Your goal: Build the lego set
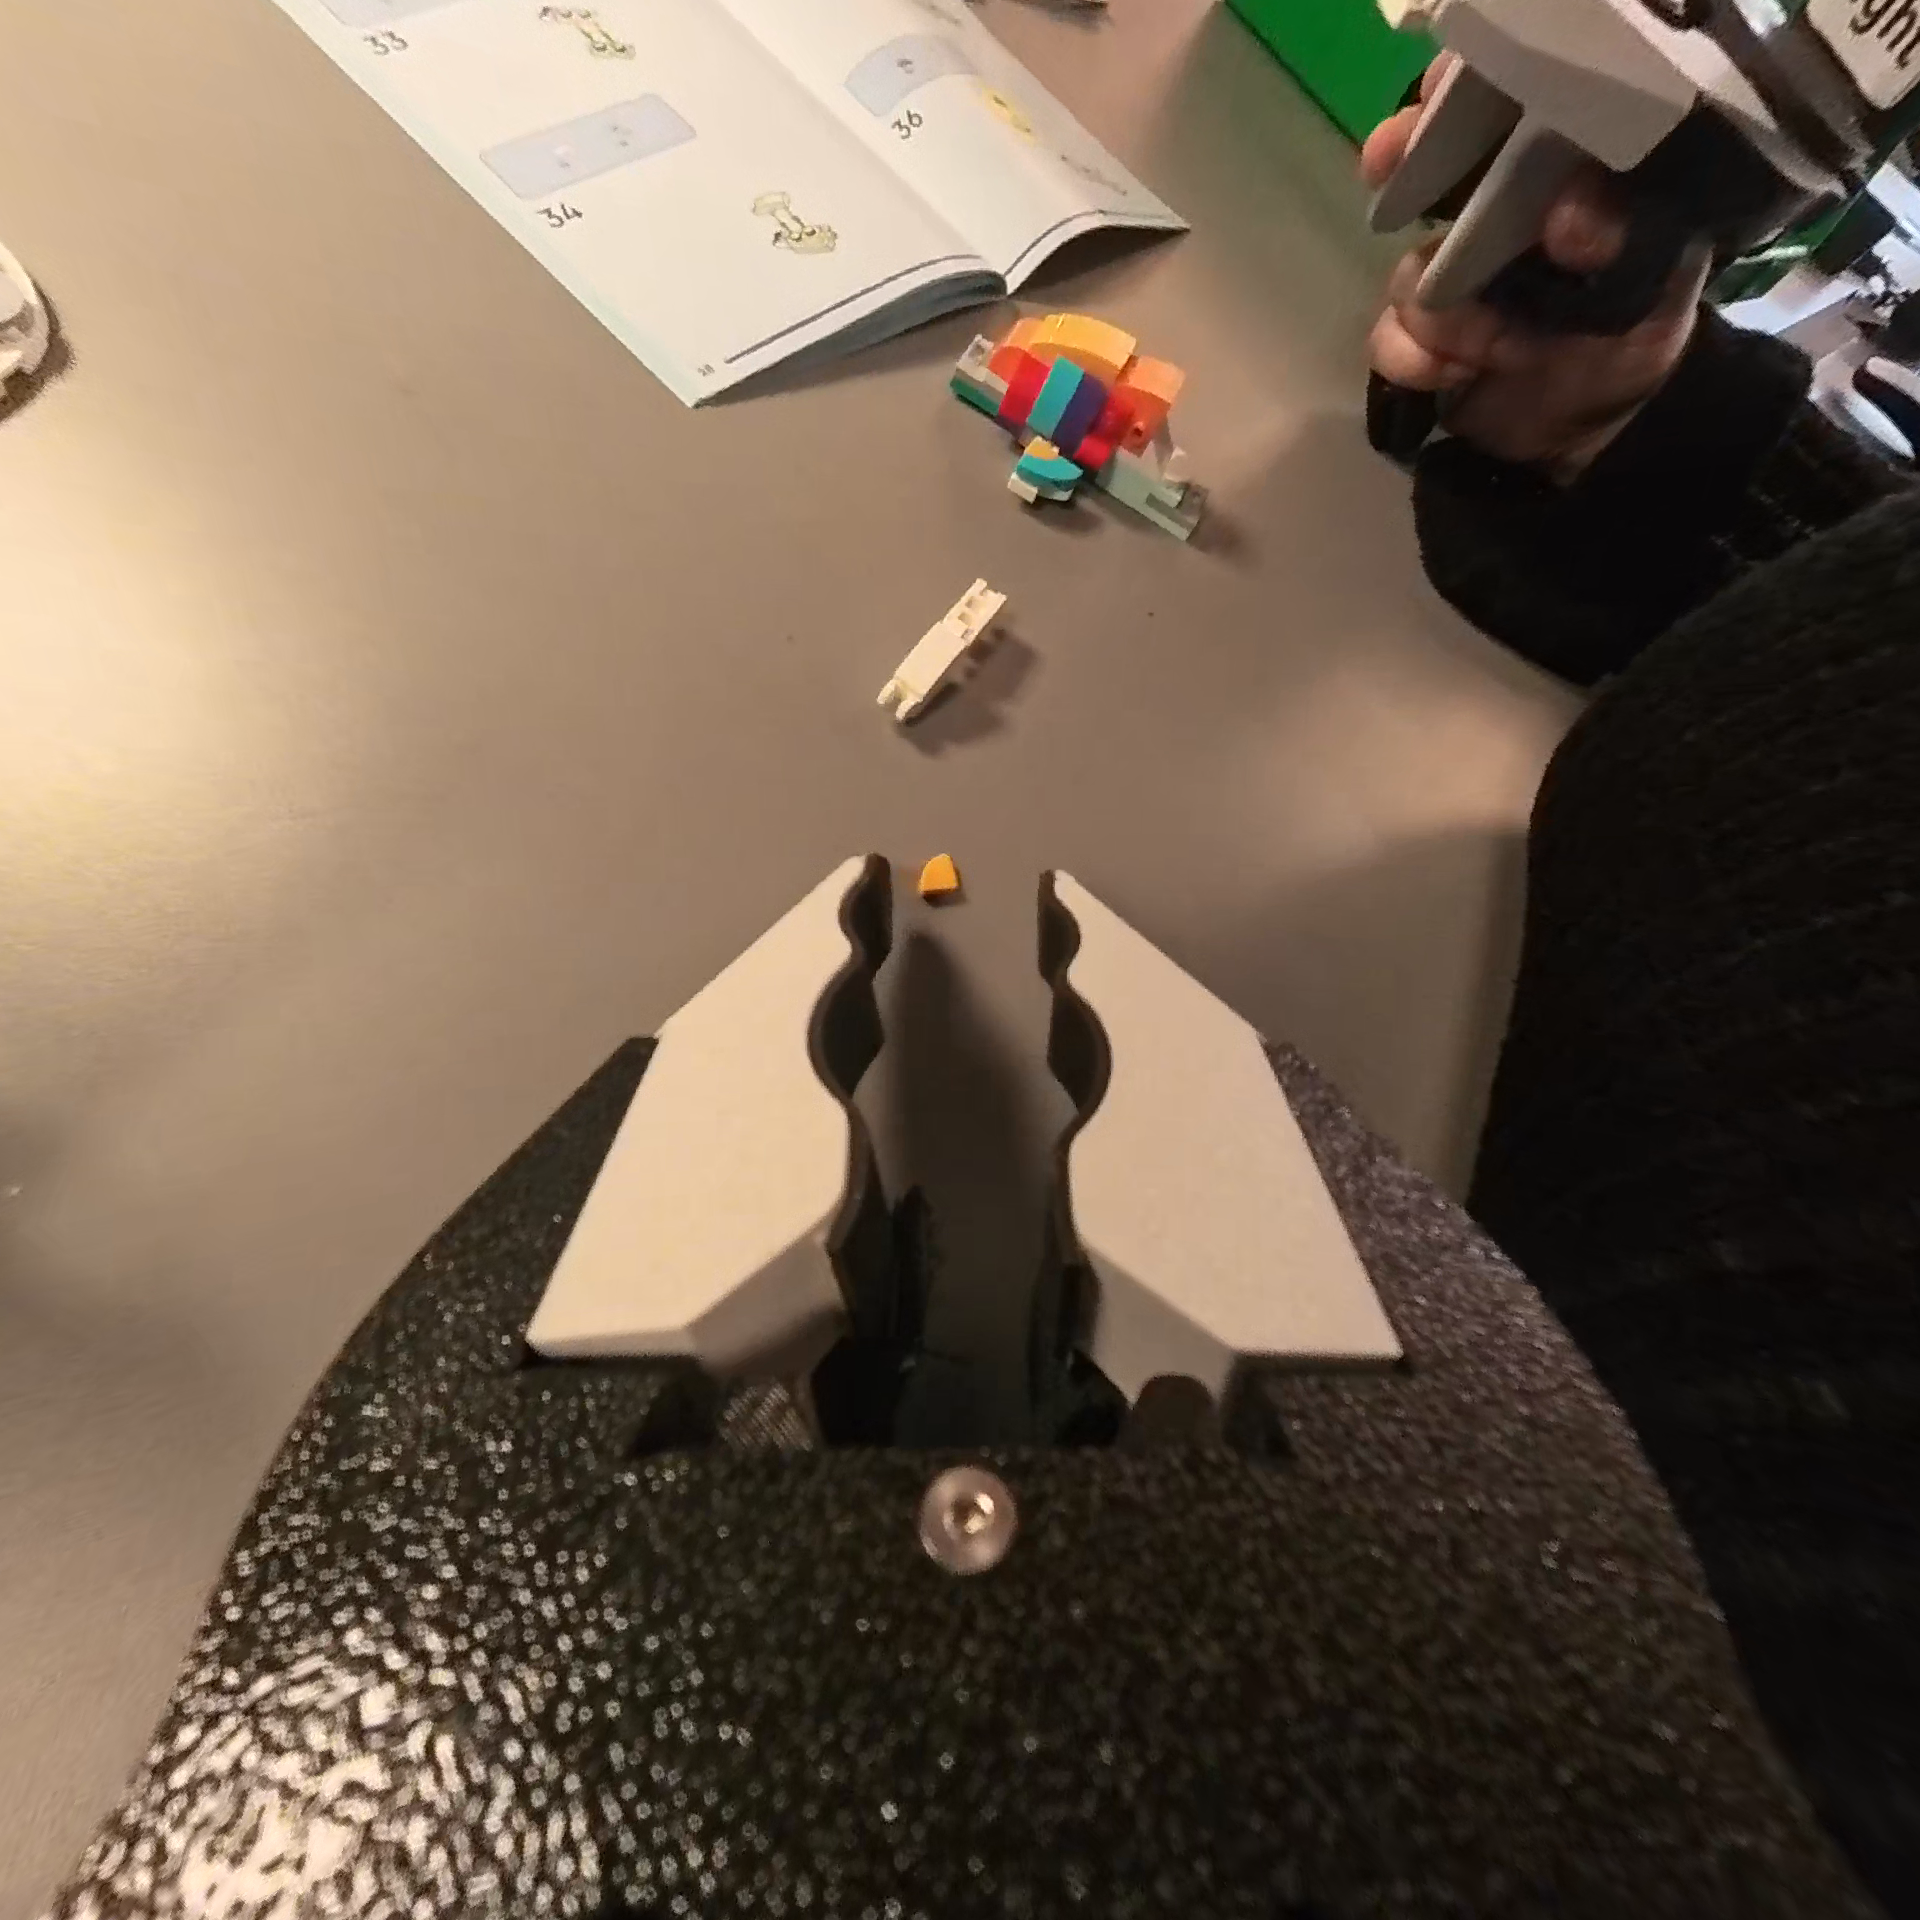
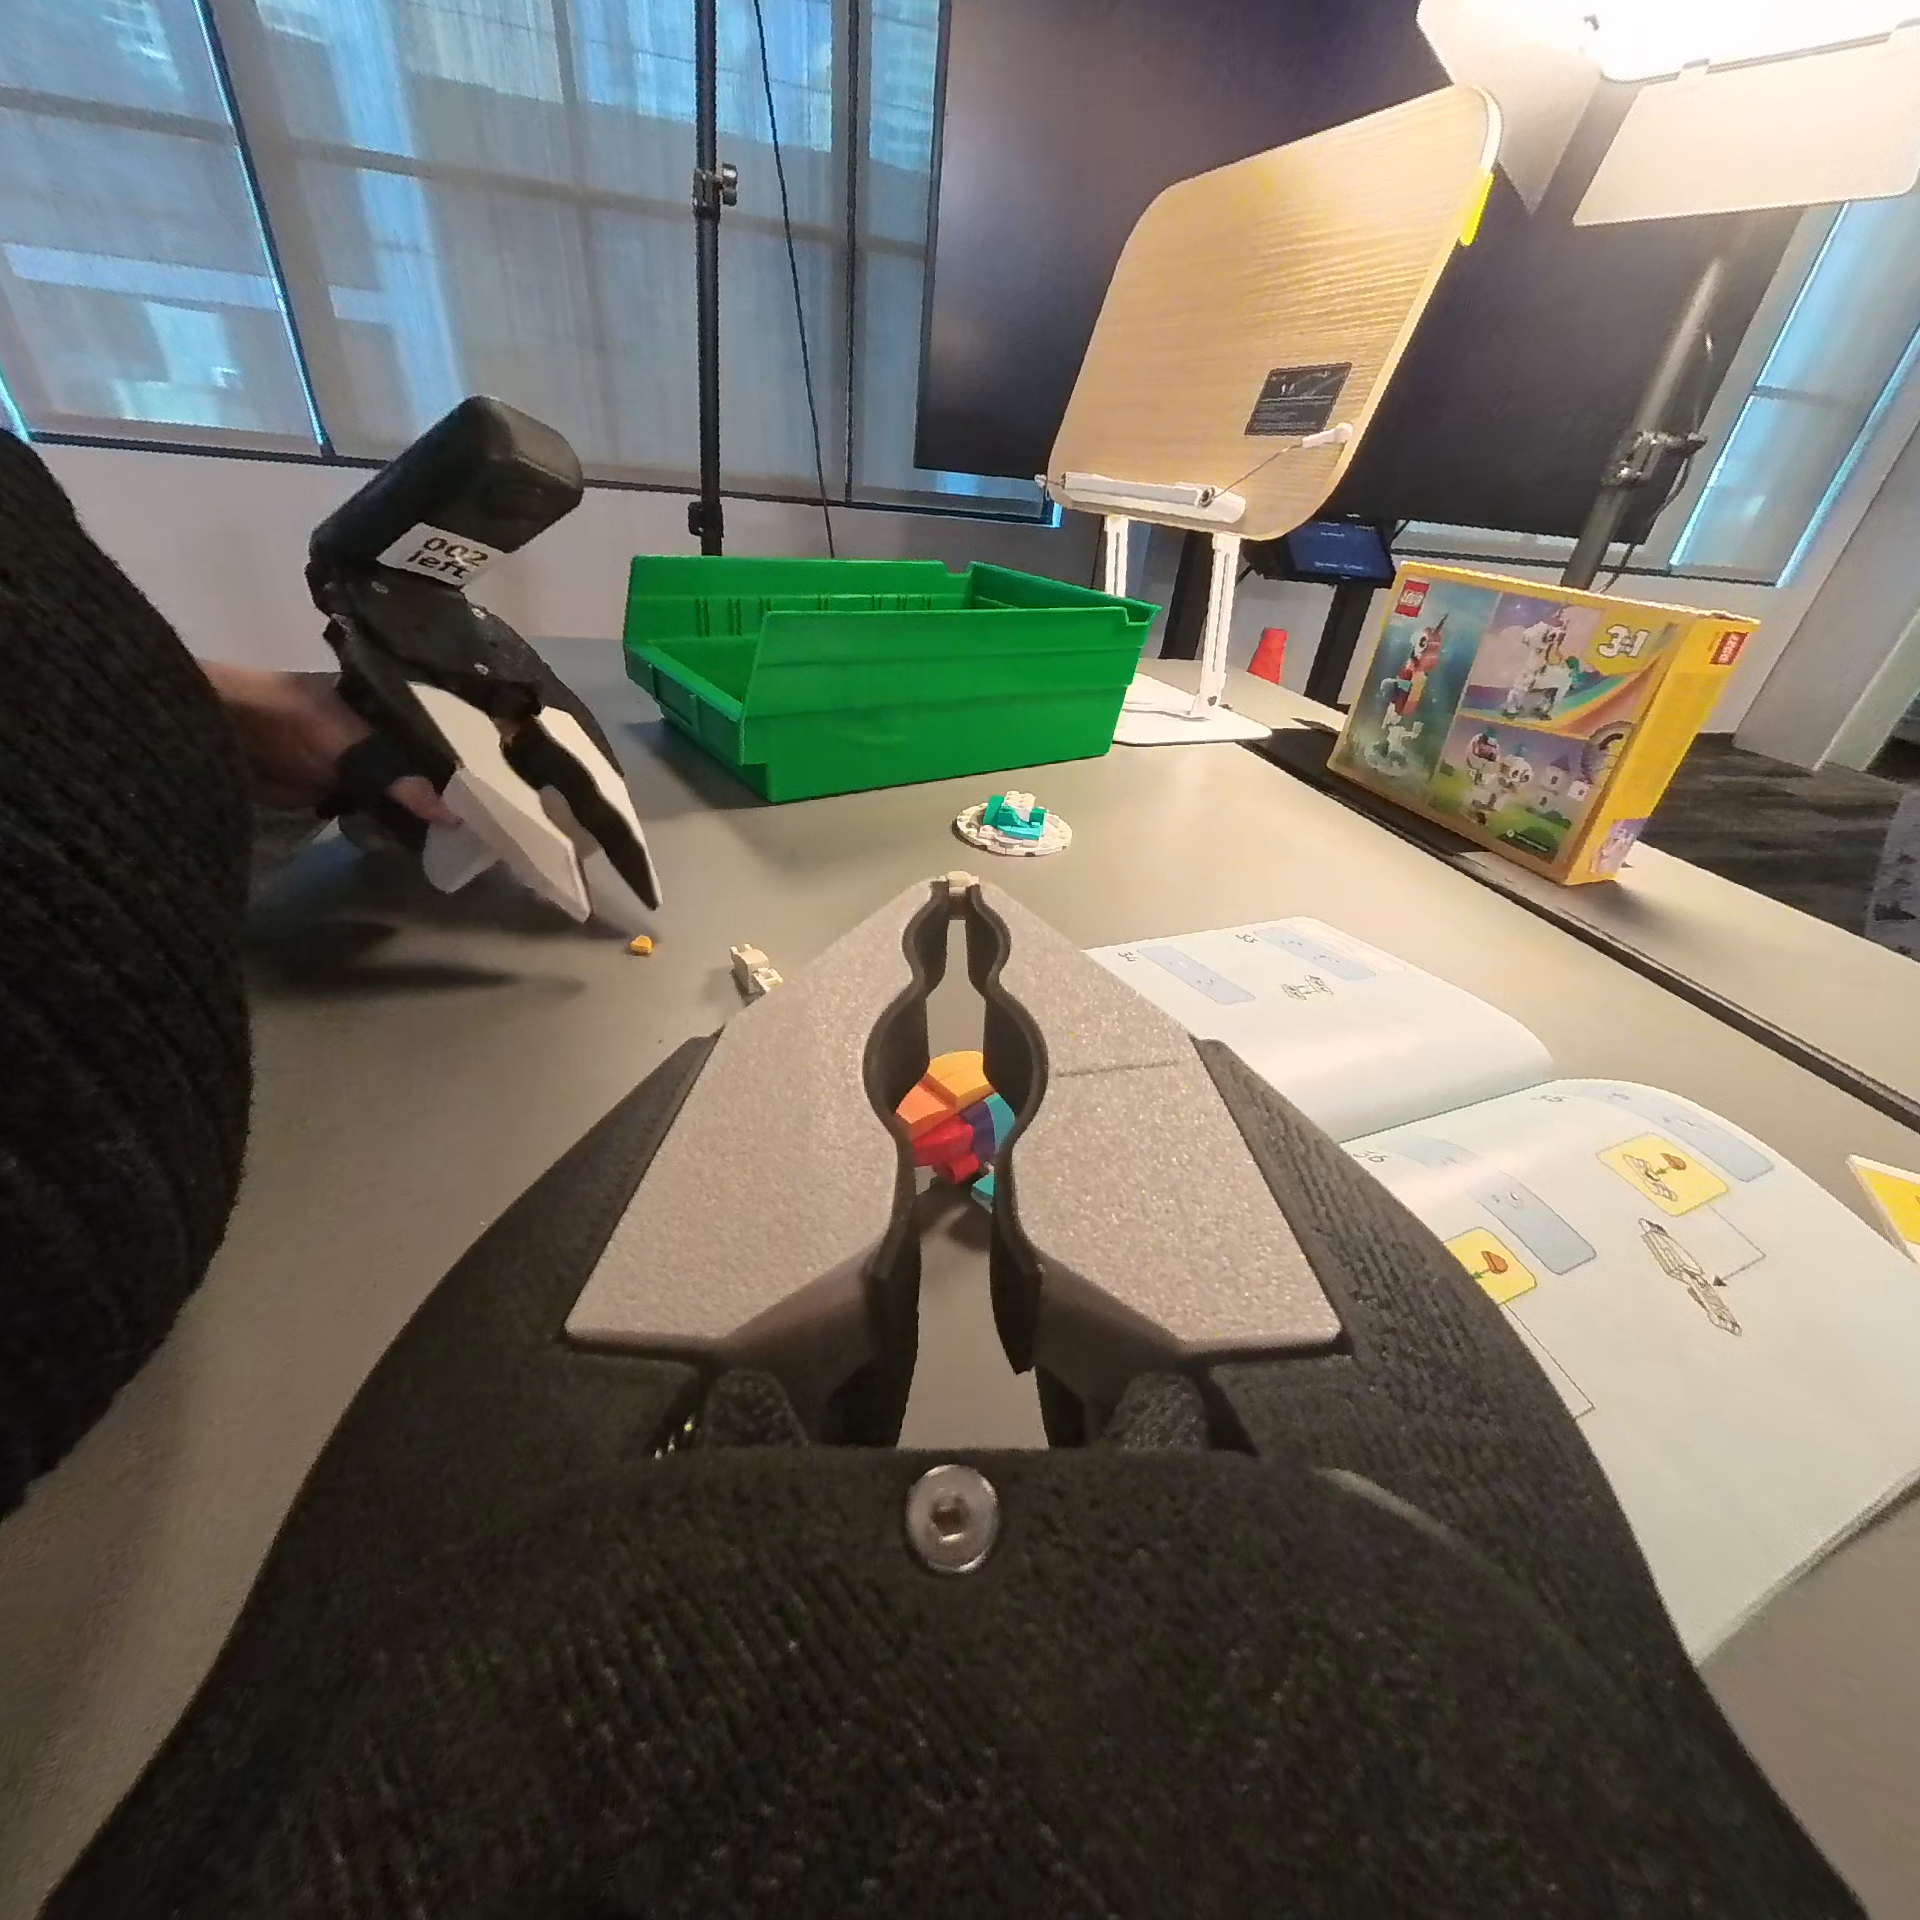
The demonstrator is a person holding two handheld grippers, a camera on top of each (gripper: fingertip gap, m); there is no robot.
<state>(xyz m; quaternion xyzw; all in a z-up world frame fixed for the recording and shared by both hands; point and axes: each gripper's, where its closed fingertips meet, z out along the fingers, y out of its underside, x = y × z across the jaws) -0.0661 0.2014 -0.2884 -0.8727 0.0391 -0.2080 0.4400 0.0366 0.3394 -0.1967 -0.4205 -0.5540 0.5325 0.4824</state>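
Observation:
My left gripper (image 1: pixel 961 883) is open, its tips just short of a small orange piece (image 1: pixel 938 875) on the grey table; both also show in the right wrist view, the gripper (image 2: pixel 618 906) above the piece (image 2: pixel 641 943). A white hinge piece (image 1: pixel 943 649) (image 2: pixel 755 969) lies beyond it. The colourful part-built model (image 1: pixel 1070 410) lies near the open instruction booklet (image 1: pixel 727 156); it shows through the right jaws (image 2: pixel 954 1127). My right gripper (image 2: pixel 956 886) is shut on a tiny white piece (image 2: pixel 956 884), held above the table.
A green bin (image 2: pixel 883 675) stands at the back. A round white plate with teal bricks (image 2: pixel 1013 826) lies in front of it. The yellow set box (image 2: pixel 1538 727) stands at right, a wooden book stand (image 2: pixel 1268 312) behind. The booklet (image 2: pixel 1507 1195) lies right of my right gripper. There is about 20 cm between the tips of the two grippers.

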